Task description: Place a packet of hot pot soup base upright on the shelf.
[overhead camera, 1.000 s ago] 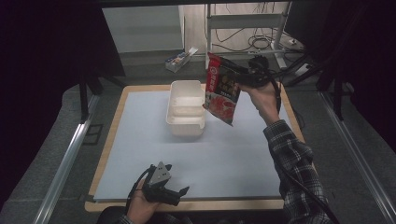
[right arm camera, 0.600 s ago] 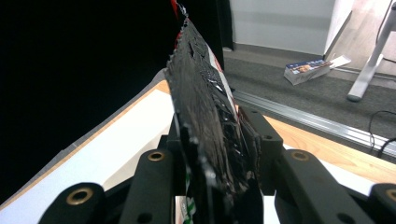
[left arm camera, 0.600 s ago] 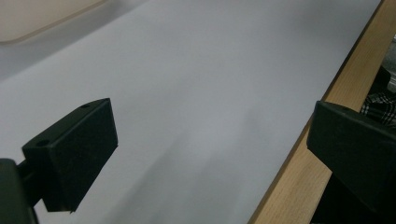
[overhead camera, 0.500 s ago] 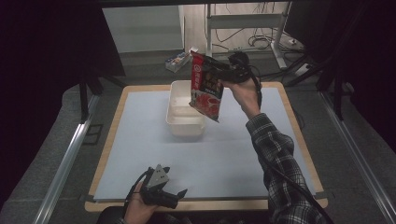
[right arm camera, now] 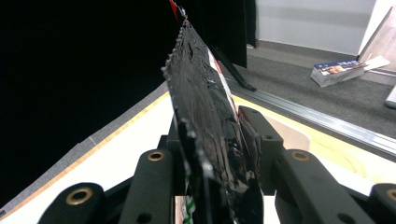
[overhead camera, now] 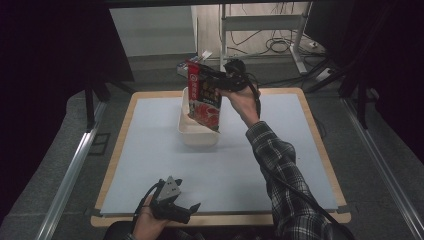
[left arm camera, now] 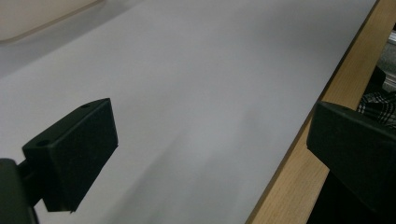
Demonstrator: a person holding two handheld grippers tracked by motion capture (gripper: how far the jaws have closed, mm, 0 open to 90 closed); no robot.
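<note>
right tool (overhead camera: 220, 80): clamped on red snack bag (overhead camera: 204, 97), held up in the air over the white tray (overhead camera: 200, 136) at far middle of surface (overhead camera: 150, 150) | left tool (overhead camera: 182, 210): jaws wide apart, gripping nothing, low at near edge | bag hangs tilted, bottom corner over tray
</note>
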